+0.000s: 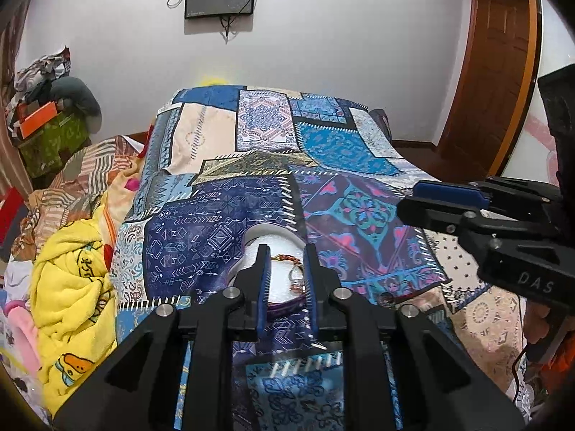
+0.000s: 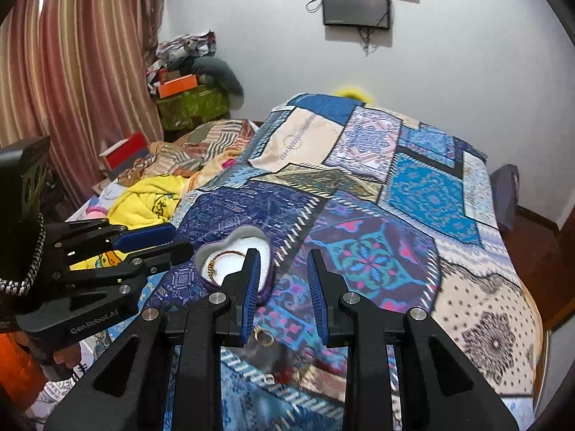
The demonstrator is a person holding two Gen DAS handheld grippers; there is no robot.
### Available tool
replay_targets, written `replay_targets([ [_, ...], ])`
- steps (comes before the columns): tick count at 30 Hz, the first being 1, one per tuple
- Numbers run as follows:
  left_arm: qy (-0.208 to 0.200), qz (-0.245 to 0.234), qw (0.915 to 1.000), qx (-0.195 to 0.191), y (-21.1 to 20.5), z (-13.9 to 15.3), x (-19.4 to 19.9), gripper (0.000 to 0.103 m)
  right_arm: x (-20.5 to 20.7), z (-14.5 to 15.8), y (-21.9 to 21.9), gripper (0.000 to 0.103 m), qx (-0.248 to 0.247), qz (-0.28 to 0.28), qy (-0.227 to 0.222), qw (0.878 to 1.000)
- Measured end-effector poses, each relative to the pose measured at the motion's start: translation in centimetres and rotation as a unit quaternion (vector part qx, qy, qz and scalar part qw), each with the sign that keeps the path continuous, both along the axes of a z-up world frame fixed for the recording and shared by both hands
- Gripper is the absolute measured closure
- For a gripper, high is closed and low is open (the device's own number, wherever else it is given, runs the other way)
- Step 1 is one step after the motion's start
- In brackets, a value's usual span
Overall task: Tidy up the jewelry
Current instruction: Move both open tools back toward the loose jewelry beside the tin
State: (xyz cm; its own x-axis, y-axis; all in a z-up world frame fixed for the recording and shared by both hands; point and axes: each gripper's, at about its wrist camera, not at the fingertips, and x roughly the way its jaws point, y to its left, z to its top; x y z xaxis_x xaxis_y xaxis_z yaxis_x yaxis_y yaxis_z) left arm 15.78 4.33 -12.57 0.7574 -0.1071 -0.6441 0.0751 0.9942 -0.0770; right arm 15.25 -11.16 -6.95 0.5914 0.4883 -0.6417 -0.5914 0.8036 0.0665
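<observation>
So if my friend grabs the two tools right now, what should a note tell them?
Left tool: open, empty, above the heart-shaped box.
Right tool: open, empty, above the patchwork bedspread.
Done: a gold bracelet lies in the box.
Left: a gold ring lies loose on the bedspread, near the right tool's fingers. More small pieces seem to lie closer in, but they are too blurred to name.
Likely next: pick up the ring and put it in the box.
</observation>
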Motion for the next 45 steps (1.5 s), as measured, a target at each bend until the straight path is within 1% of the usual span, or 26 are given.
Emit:
replay_targets([
  [2, -0.003, -0.003, 1.0000, 0.000, -0.4, 0.4, -0.5, 0.075, -0.3, 0.0, -0.8, 0.079, 0.001, -0.009, 0.000, 1.000],
  [6, -0.001, -0.010, 1.0000, 0.000, -1.4, 0.6, -1.0, 0.070, -0.7, -0.3, -2.9, 0.078, 0.003, -0.030, 0.007, 1.000],
  [7, 0.001, -0.011, 0.9999, 0.000, -1.6, 0.5, -1.1, 0.069, -0.8, -0.5, -3.4, 0.077, 0.002, -0.035, 0.008, 0.999],
  [9, 0.007, -0.014, 0.9999, 0.002, -2.1, 0.2, -1.2, 0.068, -0.9, -1.0, -4.4, 0.069, -0.001, -0.046, 0.012, 0.999],
  [10, 0.011, -0.016, 0.9998, 0.003, -2.3, 0.1, -1.2, 0.068, -1.0, -1.2, -4.8, 0.068, -0.001, -0.052, 0.013, 0.999],
  [17, 0.058, -0.033, 0.9978, 0.006, -3.9, -2.8, -0.8, 0.068, -1.2, -3.6, -7.2, 0.067, -0.011, -0.073, 0.047, 0.996],
  [22, 0.099, -0.048, 0.9939, 0.007, -5.0, -5.5, -0.3, 0.068, -1.3, -6.1, -7.7, 0.067, -0.024, -0.070, 0.080, 0.994],
  [26, 0.124, -0.058, 0.9905, 0.013, -5.7, -7.3, 0.0, 0.068, -1.3, -8.0, -7.4, 0.067, -0.030, -0.059, 0.108, 0.992],
  [28, 0.134, -0.063, 0.9887, 0.017, -5.9, -8.1, 0.2, 0.068, -1.4, -8.7, -7.1, 0.067, -0.033, -0.052, 0.114, 0.992],
  [32, 0.148, -0.068, 0.9862, 0.025, -6.3, -9.2, 0.6, 0.068, -1.3, -9.8, -6.2, 0.067, -0.037, -0.031, 0.125, 0.991],
  [34, 0.146, -0.070, 0.9864, 0.030, -6.5, -9.3, 0.8, 0.068, -1.1, -10.3, -5.9, 0.067, -0.037, -0.022, 0.133, 0.990],
  [35, 0.144, -0.073, 0.9863, 0.033, -6.6, -9.4, 0.9, 0.066, -1.1, -10.5, -5.7, 0.067, -0.037, -0.018, 0.136, 0.990],
  [37, 0.142, -0.077, 0.9863, 0.033, -6.7, -9.4, 1.1, 0.062, -1.0, -10.8, -5.4, 0.069, -0.039, -0.010, 0.138, 0.990],
  [38, 0.141, -0.079, 0.9863, 0.035, -6.8, -9.5, 1.3, 0.061, -1.0, -10.9, -5.3, 0.072, -0.042, -0.005, 0.138, 0.990],
  [40, 0.137, -0.080, 0.9864, 0.044, -7.0, -9.7, 1.5, 0.061, -0.8, -11.0, -4.9, 0.076, -0.043, 0.001, 0.139, 0.989],
  [42, 0.133, -0.081, 0.9864, 0.051, -7.1, -9.9, 1.7, 0.061, -0.6, -11.2, -4.7, 0.083, -0.043, 0.008, 0.142, 0.989],
  [45, 0.129, -0.084, 0.9868, 0.051, -7.1, -10.0, 2.0, 0.060, -0.4, -11.6, -4.3, 0.091, -0.044, 0.016, 0.145, 0.988],
])
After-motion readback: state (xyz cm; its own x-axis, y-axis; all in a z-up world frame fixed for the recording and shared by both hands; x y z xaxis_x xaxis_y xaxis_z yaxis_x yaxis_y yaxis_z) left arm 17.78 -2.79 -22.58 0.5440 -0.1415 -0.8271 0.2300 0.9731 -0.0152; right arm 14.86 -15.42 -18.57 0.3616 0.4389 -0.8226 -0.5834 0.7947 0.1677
